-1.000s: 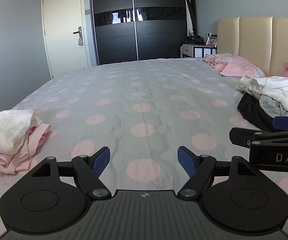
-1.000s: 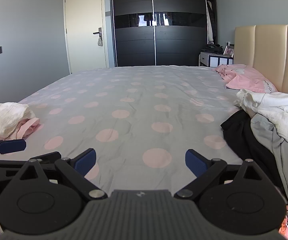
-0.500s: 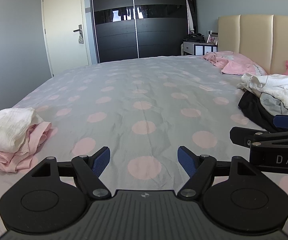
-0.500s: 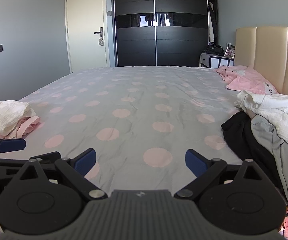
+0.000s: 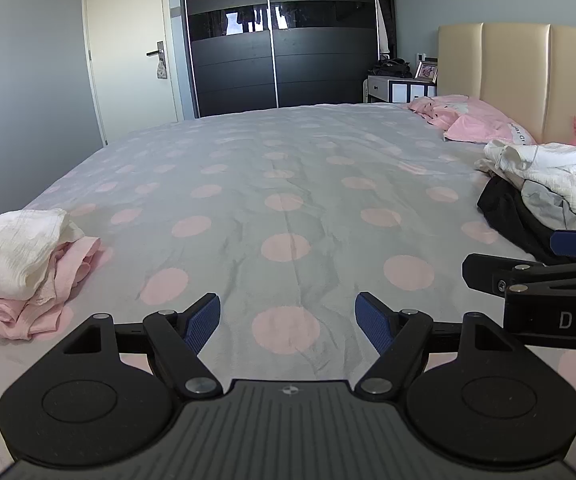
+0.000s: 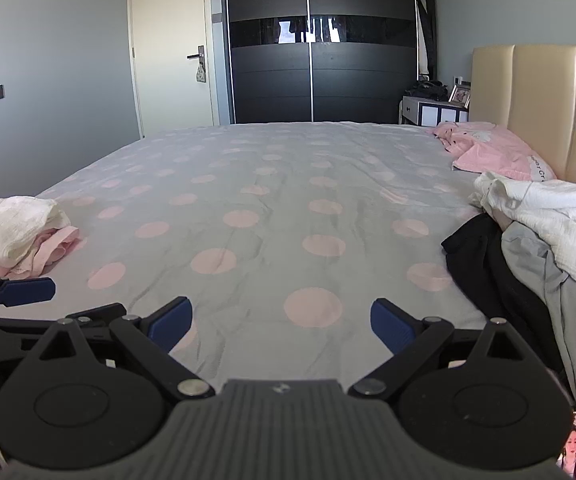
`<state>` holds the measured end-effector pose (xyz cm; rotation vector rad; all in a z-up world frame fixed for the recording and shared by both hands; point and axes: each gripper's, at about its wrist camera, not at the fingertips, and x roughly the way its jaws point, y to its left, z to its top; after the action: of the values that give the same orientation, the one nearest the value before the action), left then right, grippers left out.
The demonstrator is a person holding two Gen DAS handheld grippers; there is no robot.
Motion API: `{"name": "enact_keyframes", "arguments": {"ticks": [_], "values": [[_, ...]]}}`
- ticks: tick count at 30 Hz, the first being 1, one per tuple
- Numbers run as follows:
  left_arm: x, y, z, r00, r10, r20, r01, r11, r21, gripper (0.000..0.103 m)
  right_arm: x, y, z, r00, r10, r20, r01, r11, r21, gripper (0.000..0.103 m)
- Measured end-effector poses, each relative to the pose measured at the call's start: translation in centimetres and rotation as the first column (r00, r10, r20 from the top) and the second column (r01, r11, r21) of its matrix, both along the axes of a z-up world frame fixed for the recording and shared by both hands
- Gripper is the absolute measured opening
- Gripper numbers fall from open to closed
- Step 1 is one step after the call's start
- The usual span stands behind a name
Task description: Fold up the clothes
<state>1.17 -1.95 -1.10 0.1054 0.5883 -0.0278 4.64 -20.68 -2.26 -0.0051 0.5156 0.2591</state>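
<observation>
I held my left gripper (image 5: 288,322) and right gripper (image 6: 280,324) side by side low in frame, jaws spread wide, gripping nothing. Beyond them the polka-dot sheet (image 5: 288,184) ran bare through mid-frame. At the left edge sat a stack of white and pink clothes (image 5: 19,260); at the right edge a heap of black, grey and white garments (image 6: 528,248) spilled inward. A pink pillow (image 6: 496,152) and beige headboard (image 6: 528,104) filled the upper right.
</observation>
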Motion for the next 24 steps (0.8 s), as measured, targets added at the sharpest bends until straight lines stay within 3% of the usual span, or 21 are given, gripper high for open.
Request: {"name": "enact_keyframes", "arguments": {"ticks": [12, 18, 24], "values": [[2.5, -1.5, 0.9, 0.996, -0.081, -0.035, 0.080, 0.997, -0.013, 0.074, 2.5, -3.0, 1.2, 0.999, -0.003, -0.054, 0.003, 1.000, 0.009, 0.097], [4.9, -1.4, 1.5, 0.995, -0.096, -0.020, 0.096, 0.995, -0.024, 0.074, 5.6, -8.8, 1.8, 0.997, -0.057, -0.054, 0.052, 0.995, -0.091, 0.096], [7.4, -1.1, 1.2, 0.996, -0.084, -0.037, 0.084, 0.996, -0.015, 0.074, 9.4, -17.3, 1.5, 0.981, -0.188, -0.056, 0.174, 0.965, -0.194, 0.096]]}}
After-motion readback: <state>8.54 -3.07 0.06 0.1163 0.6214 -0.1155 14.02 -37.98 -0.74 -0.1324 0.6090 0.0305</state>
